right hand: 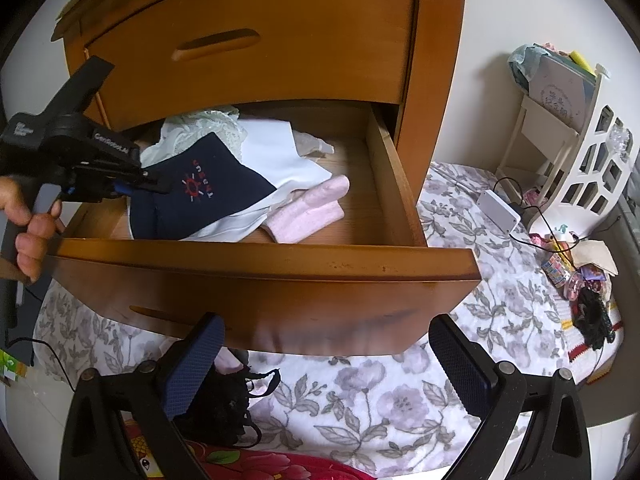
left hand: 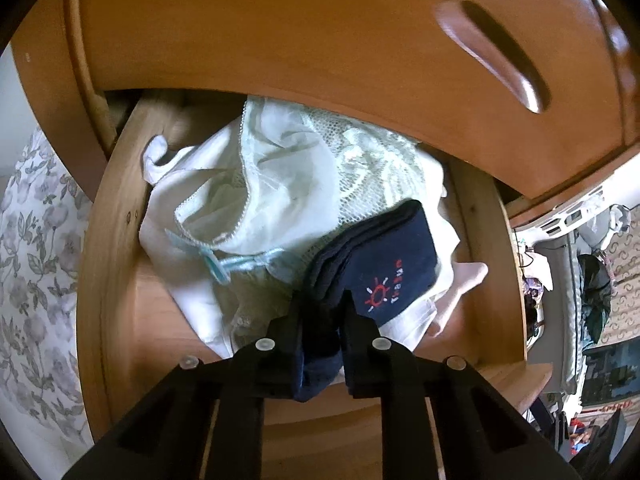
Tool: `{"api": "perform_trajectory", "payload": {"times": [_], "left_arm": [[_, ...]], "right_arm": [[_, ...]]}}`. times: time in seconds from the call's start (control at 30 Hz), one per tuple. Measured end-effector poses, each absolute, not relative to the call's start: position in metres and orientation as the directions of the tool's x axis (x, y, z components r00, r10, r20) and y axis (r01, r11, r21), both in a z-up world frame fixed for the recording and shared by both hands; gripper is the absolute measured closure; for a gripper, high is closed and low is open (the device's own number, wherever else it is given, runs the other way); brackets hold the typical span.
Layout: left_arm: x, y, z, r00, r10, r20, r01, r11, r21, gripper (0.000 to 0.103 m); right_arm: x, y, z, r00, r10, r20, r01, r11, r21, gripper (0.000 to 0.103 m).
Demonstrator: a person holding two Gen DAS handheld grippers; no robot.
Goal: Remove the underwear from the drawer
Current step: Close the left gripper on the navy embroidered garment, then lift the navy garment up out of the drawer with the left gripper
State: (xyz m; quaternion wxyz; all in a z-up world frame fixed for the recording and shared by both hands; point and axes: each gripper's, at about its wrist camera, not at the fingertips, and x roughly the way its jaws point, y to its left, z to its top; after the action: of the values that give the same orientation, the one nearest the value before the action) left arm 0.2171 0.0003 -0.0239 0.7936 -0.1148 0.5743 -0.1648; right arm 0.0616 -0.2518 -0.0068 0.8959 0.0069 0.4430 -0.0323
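Note:
The wooden drawer [right hand: 280, 292] stands pulled out, with clothes piled inside. A folded navy underwear [left hand: 384, 276] with a red sun print lies on top of the pile. My left gripper [left hand: 324, 314] is shut on its near edge, and the dark cloth bunches between the two black fingers. From the right wrist view, the left gripper [right hand: 156, 184] reaches in from the left, held by a hand [right hand: 28, 232], and pinches the navy underwear [right hand: 208, 196]. My right gripper [right hand: 328, 356] hangs open in front of the drawer front, with nothing between its blue pads.
White and lace underwear [left hand: 280, 168] and a pink folded piece [right hand: 312, 212] also lie in the drawer. The shut upper drawer [right hand: 216, 44] overhangs the pile. A black lace garment [right hand: 228, 396] lies on the floral bedspread [right hand: 400, 400]. A white shelf [right hand: 580, 140] stands at right.

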Motion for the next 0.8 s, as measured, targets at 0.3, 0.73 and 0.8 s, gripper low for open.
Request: {"api": "perform_trajectory", "payload": {"times": [0.3,0.73,0.8], "left_arm": [[0.182,0.013,-0.009,0.385,-0.459,-0.800,0.145,0.887,-0.439,0.089],[0.138,0.024,0.015,0.515,-0.507,-0.691,0.154,0.848,-0.507,0.089],[0.131,0.028,0.022,0.534,-0.506,-0.678,0.159,0.847,-0.507,0.089]], "right_arm": [[0.056,-0.252,-0.001,0.616,-0.057,-0.785,0.063,0.998,-0.022,0.000],[0.051,-0.254,0.005,0.626,-0.062,-0.778,0.075,0.997,-0.019,0.000],[0.050,-0.254,0.006,0.627,-0.062,-0.776,0.075,0.997,-0.019,0.000]]}}
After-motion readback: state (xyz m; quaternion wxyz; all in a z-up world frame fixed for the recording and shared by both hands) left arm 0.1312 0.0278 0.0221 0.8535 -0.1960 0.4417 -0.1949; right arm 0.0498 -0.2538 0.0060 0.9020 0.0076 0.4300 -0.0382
